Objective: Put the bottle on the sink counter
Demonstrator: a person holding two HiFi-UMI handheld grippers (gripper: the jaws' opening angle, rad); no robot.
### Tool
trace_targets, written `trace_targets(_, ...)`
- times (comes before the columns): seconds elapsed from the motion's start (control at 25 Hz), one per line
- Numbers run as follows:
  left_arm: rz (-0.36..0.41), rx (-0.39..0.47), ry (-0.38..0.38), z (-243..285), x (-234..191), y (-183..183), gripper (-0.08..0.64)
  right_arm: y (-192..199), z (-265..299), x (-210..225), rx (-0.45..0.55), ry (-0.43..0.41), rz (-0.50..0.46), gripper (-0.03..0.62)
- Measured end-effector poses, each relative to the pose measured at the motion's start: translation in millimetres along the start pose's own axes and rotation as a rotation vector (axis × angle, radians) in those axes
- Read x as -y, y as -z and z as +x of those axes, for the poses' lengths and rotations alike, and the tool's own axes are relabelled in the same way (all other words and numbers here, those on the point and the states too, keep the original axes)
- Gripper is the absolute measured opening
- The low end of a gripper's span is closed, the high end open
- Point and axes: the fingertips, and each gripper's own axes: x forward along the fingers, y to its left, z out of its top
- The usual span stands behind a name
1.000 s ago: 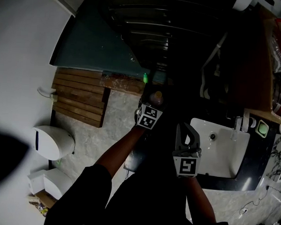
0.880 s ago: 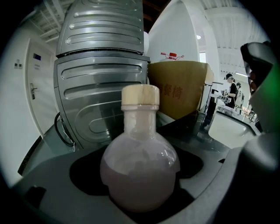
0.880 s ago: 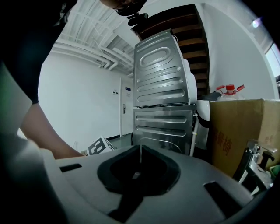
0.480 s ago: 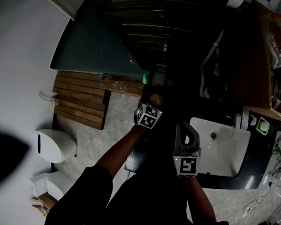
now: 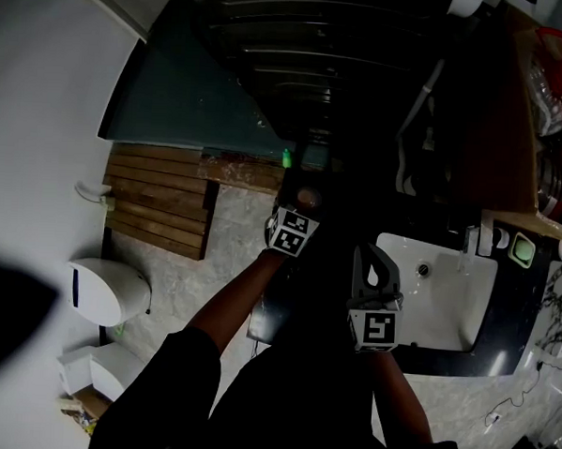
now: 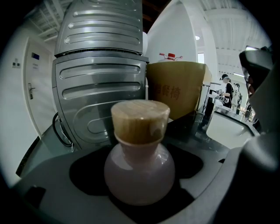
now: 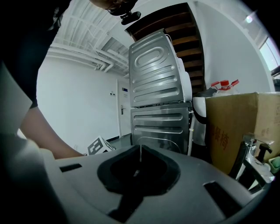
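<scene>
Left gripper [image 5: 301, 203] clamped on round belly of bottle [image 6: 139, 173]. Bottle upright, long axis vertical, cork top up. Held in air left of sink [image 5: 446, 307], not on counter [image 5: 519, 306]. Right gripper [image 7: 139, 154] jaws together, empty, near sink's left rim.

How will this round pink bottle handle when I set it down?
The bottle looks glossy, glass-like: probably slippery and fragile. Its bulbous body may roll if tipped. The wide stopper probably makes it slightly top-heavy.
</scene>
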Motion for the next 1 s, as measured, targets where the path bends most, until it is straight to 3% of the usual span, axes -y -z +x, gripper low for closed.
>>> trace_targets(0.24,-0.009,-0.006,-0.007,-2,-2,2,0.394,1,-9,4,0.005,0.024,0.023,0.040)
trace_targets(0.68,-0.010,0.009,0.014,-12,-5,13,0.402,-10,-22,-5,0.006,0.023,-0.019,0.040)
trace_targets(1.0,-0.034,0.056,0.009,-47,-4,13,0.402,-24,-50,-11,0.030,0.054,-0.025,0.040)
